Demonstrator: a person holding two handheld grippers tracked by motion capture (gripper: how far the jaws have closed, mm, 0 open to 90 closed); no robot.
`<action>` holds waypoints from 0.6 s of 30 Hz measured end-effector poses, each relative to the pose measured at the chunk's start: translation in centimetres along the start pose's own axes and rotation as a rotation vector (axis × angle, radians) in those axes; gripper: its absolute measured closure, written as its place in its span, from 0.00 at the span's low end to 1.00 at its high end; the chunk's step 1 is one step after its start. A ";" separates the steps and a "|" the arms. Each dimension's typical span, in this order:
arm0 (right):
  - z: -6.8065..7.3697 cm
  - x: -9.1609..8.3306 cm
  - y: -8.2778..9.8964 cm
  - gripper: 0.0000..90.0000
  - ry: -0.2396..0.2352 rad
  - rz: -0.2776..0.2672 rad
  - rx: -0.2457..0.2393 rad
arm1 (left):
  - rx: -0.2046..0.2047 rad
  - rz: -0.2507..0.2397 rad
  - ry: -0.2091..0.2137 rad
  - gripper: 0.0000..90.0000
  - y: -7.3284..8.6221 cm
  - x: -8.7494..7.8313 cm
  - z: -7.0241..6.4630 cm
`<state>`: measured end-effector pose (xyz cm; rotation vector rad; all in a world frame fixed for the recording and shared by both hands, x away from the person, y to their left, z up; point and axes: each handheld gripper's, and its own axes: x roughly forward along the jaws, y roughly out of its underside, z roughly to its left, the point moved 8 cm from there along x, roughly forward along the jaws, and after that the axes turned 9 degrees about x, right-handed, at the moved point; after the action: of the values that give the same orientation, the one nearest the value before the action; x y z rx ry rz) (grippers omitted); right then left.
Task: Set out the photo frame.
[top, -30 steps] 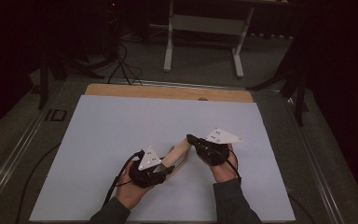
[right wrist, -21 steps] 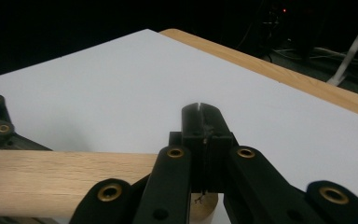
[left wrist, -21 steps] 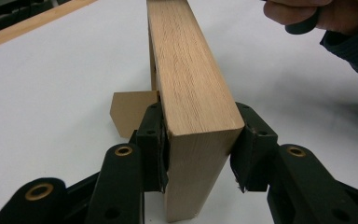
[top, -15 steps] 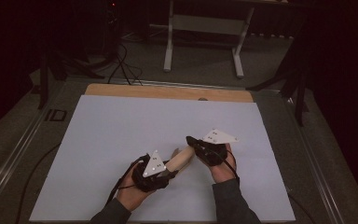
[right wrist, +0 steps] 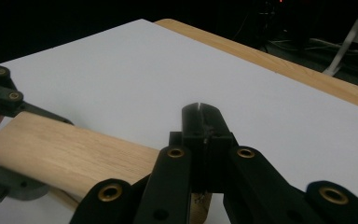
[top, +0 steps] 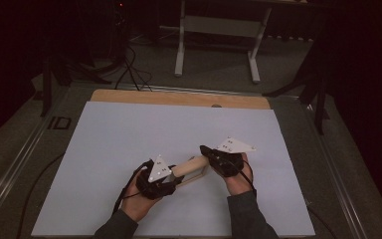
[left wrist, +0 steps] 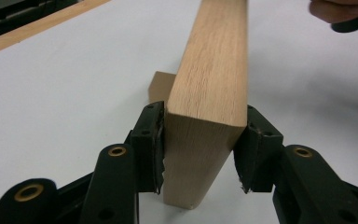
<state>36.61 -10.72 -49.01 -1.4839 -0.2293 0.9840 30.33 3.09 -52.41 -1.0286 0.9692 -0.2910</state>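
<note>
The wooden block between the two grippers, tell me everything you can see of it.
The wooden block is a long, light, oak-like piece with straight grain, flat faces and softly rounded edges. It lies over the white table sheet. The left gripper straddles its near end, the left pad against it and the right pad a little off, the jaws having just been opening. The right gripper, jaws together, meets its far end.

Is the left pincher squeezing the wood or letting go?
Letting go: the left gripper jaws have just been opening, with gaps showing beside the wooden block between them.

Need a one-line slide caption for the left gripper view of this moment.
Left hand-held gripper brackets the end of a wooden block raised over the white table, its jaws just opening.
</note>
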 end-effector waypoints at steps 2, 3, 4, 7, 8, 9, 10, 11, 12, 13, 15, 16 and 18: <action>0.0 -0.1 0.0 1.00 0.000 0.002 0.002 | 0.001 0.002 -0.004 0.63 0.1 0.0 0.1; 0.0 -0.1 0.0 1.00 0.000 0.003 0.004 | 0.002 0.002 -0.007 0.62 0.1 0.1 0.1; 0.0 -0.1 0.0 1.00 0.000 0.004 0.006 | 0.005 0.004 -0.012 0.62 0.1 0.1 0.2; 0.0 -0.2 0.1 1.00 0.002 0.007 0.009 | -0.008 0.008 -0.020 0.62 0.1 0.1 0.4; 0.1 -0.2 0.1 1.00 0.002 0.009 0.009 | -0.012 0.009 -0.026 0.62 0.2 0.1 0.5; 0.1 -0.3 0.1 1.00 0.001 0.010 0.011 | -0.016 0.012 -0.031 0.62 0.2 0.1 0.7; 0.1 -0.3 0.1 1.00 0.002 0.011 0.011 | -0.023 0.012 -0.037 0.62 0.3 0.1 0.8; 0.1 -0.3 0.1 1.00 0.003 0.012 0.011 | -0.028 0.013 -0.041 0.61 0.3 0.1 0.9; 0.1 -0.3 0.1 1.00 0.003 0.014 0.010 | -0.035 0.012 -0.045 0.61 0.3 0.1 1.0; 0.1 -0.3 0.1 1.00 0.003 0.015 0.010 | -0.041 0.012 -0.045 0.60 0.4 0.1 1.1; 0.1 -0.3 0.2 1.00 0.004 0.018 0.010 | -0.056 0.013 -0.048 0.60 0.4 0.1 1.3; 0.1 -0.3 0.2 1.00 0.004 0.020 0.010 | -0.060 0.013 -0.054 0.60 0.5 0.1 1.4; 0.1 -0.4 0.2 1.00 0.003 0.023 0.009 | -0.071 0.017 -0.062 0.60 0.5 0.0 1.6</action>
<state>36.22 -10.91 -49.02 -1.4829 -0.2059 1.0003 31.51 4.28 -52.59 -1.0880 0.9373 -0.2106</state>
